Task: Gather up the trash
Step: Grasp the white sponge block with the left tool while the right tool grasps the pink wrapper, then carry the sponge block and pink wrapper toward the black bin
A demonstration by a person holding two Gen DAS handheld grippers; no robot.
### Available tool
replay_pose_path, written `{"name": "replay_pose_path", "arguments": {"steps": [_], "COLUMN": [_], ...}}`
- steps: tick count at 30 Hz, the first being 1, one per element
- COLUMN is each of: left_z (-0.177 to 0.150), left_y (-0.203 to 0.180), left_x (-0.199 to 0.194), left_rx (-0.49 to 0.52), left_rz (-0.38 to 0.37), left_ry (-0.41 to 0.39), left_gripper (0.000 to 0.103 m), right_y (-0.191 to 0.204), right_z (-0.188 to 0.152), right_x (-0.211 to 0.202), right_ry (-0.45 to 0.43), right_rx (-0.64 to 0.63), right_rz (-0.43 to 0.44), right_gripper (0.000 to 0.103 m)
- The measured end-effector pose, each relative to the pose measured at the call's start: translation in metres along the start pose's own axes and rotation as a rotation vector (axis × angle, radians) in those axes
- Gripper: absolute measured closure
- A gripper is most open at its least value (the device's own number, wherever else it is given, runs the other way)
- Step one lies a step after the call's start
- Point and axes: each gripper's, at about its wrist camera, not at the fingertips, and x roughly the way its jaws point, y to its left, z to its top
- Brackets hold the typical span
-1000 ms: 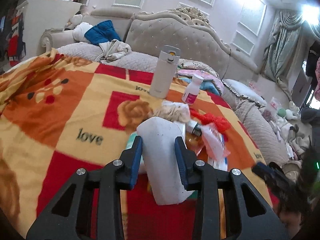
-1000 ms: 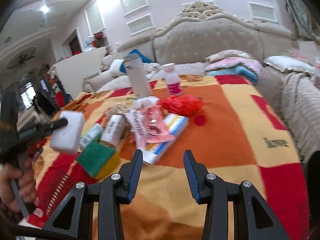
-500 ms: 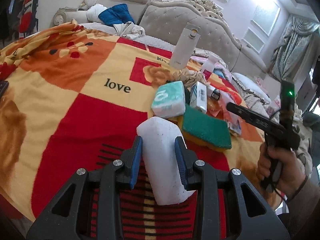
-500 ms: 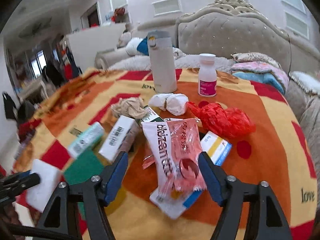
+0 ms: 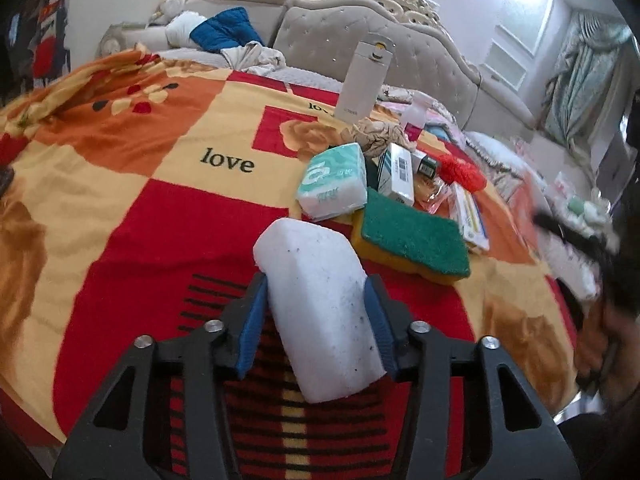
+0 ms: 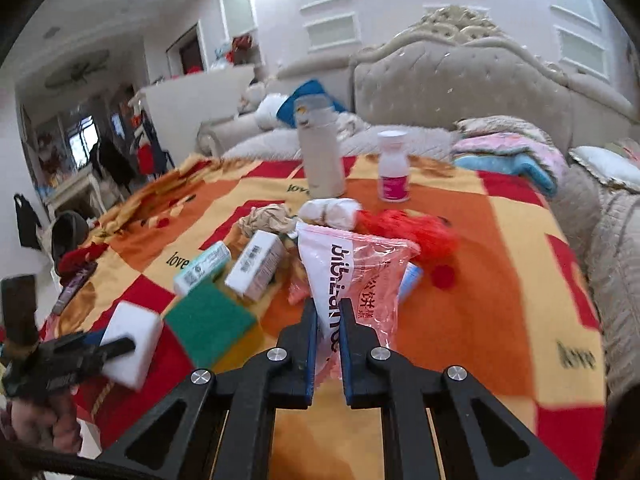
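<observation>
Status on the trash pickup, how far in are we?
Early. Nothing visibly binned; no bin in view. In hand: the left gripper, jaws just widened, has the white foam block between them, low over the patterned blanket; the right gripper has just shut on the pink plastic wrapper. Left: crumpled paper, red plastic bag, white tissue wad.

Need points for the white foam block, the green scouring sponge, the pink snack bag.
white foam block (image 5: 320,304), left wrist view, top face.
green scouring sponge (image 5: 412,236), left wrist view, green pad.
pink snack bag (image 6: 352,268), right wrist view, printed front.
</observation>
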Motion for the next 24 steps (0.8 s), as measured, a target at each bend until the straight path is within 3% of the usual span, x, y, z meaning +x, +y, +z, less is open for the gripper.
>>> {"name": "replay_pose_path", "arguments": {"steps": [2, 7, 11, 24], "left_z": [0.003, 0.016, 0.031, 0.044], "left_y": [0.0, -0.016, -0.05, -0.152], "left_x": [-0.007, -0.042, -0.061, -0.03], "left_rx": [-0.016, -0.031, 0.037, 0.062], "left_rz": [-0.008, -0.031, -0.051, -0.101], "left_ry": [-0.02, -0.105, -0.167, -0.144], "left_gripper": [0.072, 0.073, 0.073, 0.073], "right_y": [-0.013, -0.039, -0.06, -0.103], "right_z": [-0.02, -0.037, -0.048, -0.073], "right_x": [-0.021, -0.058, -0.082, -0.135], "right_ry": [-0.022, -0.049, -0.061, -0.084], "right_rx": [0.032, 0.084, 0.127, 0.178], "right_rz": [-0.028, -0.109, -0.155, -0.246], "right_gripper": [0.094, 0.094, 0.094, 0.094]}}
